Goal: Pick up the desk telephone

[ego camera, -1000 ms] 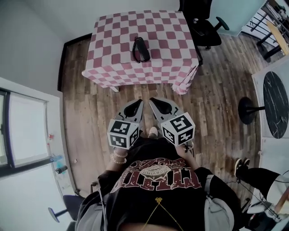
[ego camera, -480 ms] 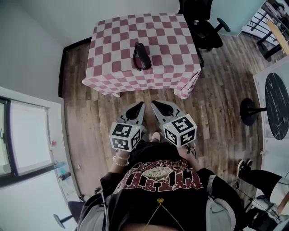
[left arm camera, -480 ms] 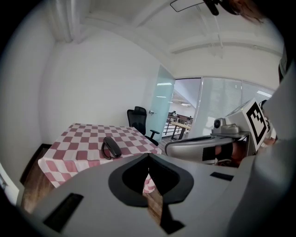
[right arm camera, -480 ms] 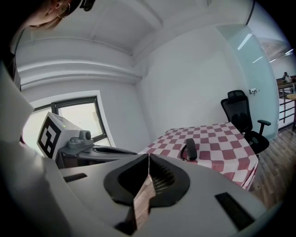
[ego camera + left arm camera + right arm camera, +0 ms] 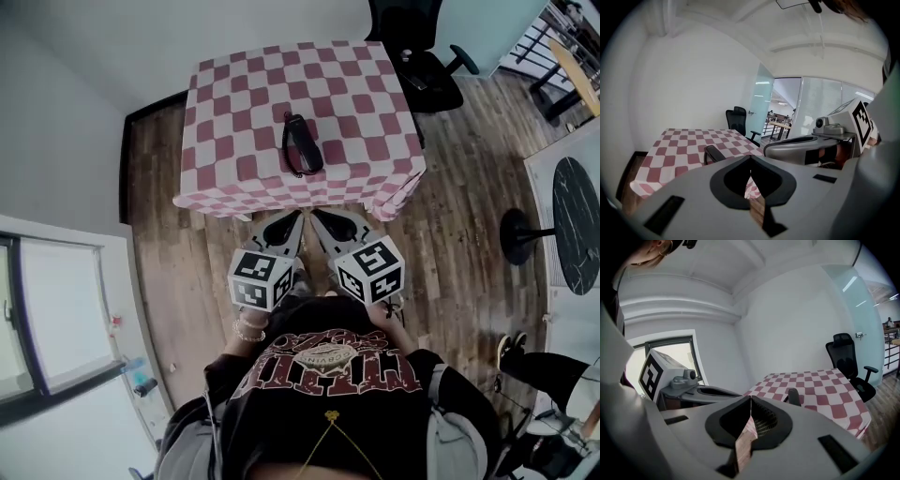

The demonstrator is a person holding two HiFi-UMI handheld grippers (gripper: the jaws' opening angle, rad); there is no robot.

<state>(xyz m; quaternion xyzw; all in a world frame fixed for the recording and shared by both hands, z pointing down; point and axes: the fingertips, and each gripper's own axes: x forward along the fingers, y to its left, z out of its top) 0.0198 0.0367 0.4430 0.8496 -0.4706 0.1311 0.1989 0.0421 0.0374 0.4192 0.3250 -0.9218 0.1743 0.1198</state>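
The black desk telephone (image 5: 302, 145) lies on a table covered by a pink-and-white checked cloth (image 5: 234, 112), near the middle of its front half. Both grippers are held side by side in front of the person, pointing at the table. The left gripper (image 5: 297, 216) and the right gripper (image 5: 315, 213) have their tips at the table's front edge, short of the phone. Each is shut with nothing between its jaws. The left gripper view has the phone (image 5: 714, 153) ahead to the left of the closed left gripper (image 5: 750, 157). The right gripper view has the phone (image 5: 793, 397) ahead to the right of the right gripper (image 5: 750, 397).
A black office chair (image 5: 417, 58) stands at the table's far right corner. At the right is a round dark table (image 5: 574, 217) on a pedestal base (image 5: 516, 230). A window (image 5: 47, 309) runs along the left wall. Another person's shoes (image 5: 511, 345) are at the lower right.
The person has walked toward the table. The table and phone have come closer, and the gripper tips, earlier over bare floor, now reach the table's front edge. Both grippers stay shut.
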